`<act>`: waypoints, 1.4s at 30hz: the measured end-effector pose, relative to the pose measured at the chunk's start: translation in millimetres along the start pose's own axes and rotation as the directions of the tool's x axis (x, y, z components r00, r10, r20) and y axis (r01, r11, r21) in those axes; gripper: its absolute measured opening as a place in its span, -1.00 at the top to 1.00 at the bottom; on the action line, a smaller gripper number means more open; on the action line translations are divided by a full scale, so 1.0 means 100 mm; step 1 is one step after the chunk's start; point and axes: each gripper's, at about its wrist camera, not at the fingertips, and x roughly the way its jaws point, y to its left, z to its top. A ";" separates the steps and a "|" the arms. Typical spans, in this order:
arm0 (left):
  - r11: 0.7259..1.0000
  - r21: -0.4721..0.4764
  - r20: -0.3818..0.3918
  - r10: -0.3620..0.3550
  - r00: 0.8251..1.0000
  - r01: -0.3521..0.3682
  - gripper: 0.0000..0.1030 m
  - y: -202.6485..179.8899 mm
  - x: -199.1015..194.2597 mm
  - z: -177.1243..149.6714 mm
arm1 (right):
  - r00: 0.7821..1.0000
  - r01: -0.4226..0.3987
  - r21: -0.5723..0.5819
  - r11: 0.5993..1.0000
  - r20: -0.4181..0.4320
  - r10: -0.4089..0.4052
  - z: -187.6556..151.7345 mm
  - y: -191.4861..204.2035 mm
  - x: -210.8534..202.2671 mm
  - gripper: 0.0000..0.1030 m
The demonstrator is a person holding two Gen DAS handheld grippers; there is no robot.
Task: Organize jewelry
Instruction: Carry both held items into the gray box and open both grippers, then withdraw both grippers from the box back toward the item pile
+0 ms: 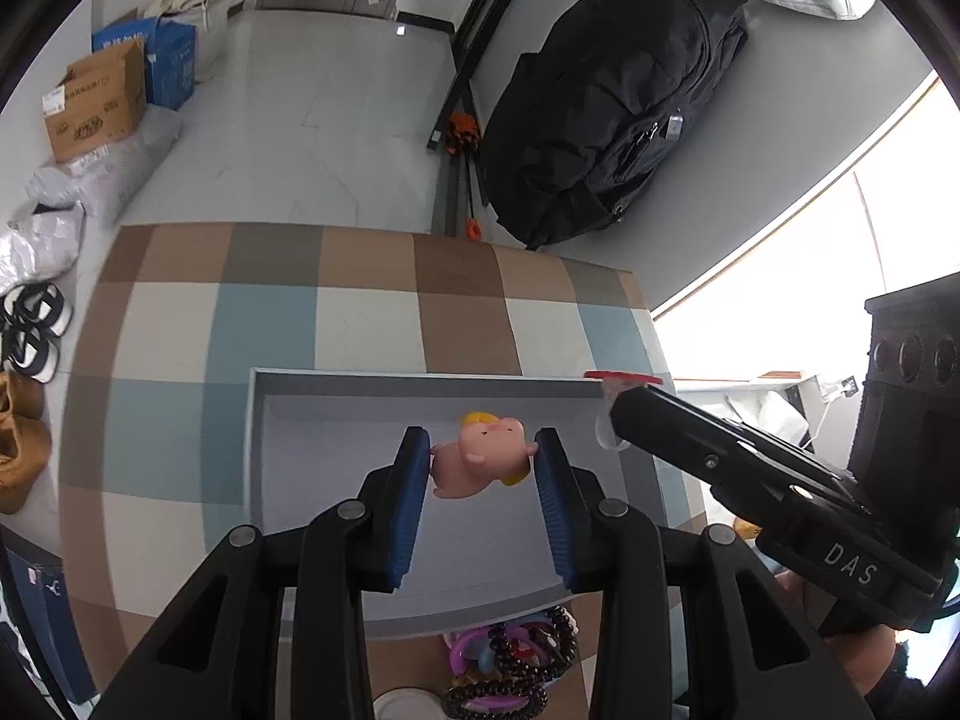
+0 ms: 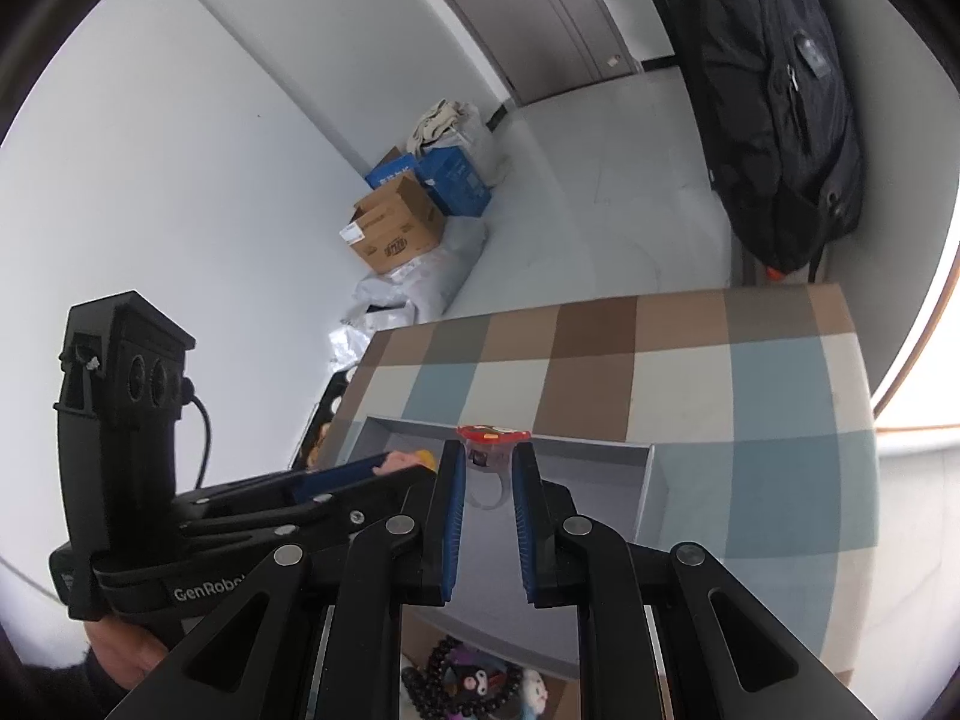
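My left gripper point(image 1: 483, 450) is shut on a pink pig figure with yellow hair point(image 1: 483, 456) and holds it above the open grey box point(image 1: 264, 420). My right gripper point(image 2: 487, 459) is shut on a clear toy ring with a red top point(image 2: 492, 437), over the same box point(image 2: 657, 480) near its right side. The ring also shows in the left wrist view point(image 1: 621, 378) at the tip of the right gripper. The pig shows in the right wrist view point(image 2: 408, 459) between the left gripper's blue pads. A pile of dark bead bracelets and coloured trinkets point(image 1: 516, 666) lies in front of the box.
The box sits on a checked brown, blue and white table cover point(image 1: 372, 312). A black backpack point(image 1: 612, 96) leans against the wall behind the table. Cardboard boxes point(image 1: 96, 102), bags and shoes point(image 1: 30, 324) lie on the floor to the left.
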 end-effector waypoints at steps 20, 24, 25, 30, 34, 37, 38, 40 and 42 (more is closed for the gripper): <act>0.992 -0.086 0.061 -0.089 0.994 0.094 -0.44 0.13 -0.10 0.09 | 0.999 -0.005 0.084 0.996 0.051 0.001 0.08 -0.16 -0.18 -0.28; 0.991 -0.098 0.078 -0.088 0.993 0.095 -0.44 0.16 -0.21 0.10 | 0.994 0.007 0.070 0.998 0.109 -0.015 0.07 -0.18 -0.37 -0.59; 0.992 -0.092 0.086 -0.074 0.994 0.082 -0.44 0.15 -0.24 0.10 | 0.994 0.007 0.058 0.998 0.109 -0.013 0.05 -0.18 -0.40 -0.59; 0.996 -0.072 0.128 -0.035 0.991 0.045 -0.45 0.11 -0.30 0.05 | 0.991 0.016 0.024 1.000 0.130 -0.019 -0.03 -0.17 -0.49 -0.73; 0.997 -0.065 0.152 0.047 0.987 -0.038 -0.45 0.12 -0.36 -0.02 | 0.984 0.042 0.000 0.999 0.175 -0.041 -0.09 -0.12 -0.59 -1.00; 0.997 -0.058 0.160 0.067 0.985 -0.058 -0.45 0.13 -0.42 -0.09 | 0.977 0.059 -0.043 0.997 0.207 -0.049 -0.13 -0.04 -0.66 -1.00; 0.997 -0.049 0.168 0.074 0.983 -0.067 -0.45 0.12 -0.44 -0.11 | 0.975 0.065 -0.058 0.996 0.218 -0.051 -0.15 0.00 -0.68 -1.00; 0.995 -0.028 0.190 0.102 0.976 -0.098 -0.45 0.11 -0.51 -0.17 | 0.972 0.066 -0.085 0.994 0.232 -0.044 -0.19 0.05 -0.72 -1.00; 0.994 -0.013 0.205 0.109 0.973 -0.109 -0.45 0.10 -0.57 -0.23 | 0.970 0.066 -0.112 0.991 0.242 -0.038 -0.24 0.11 -0.73 -1.00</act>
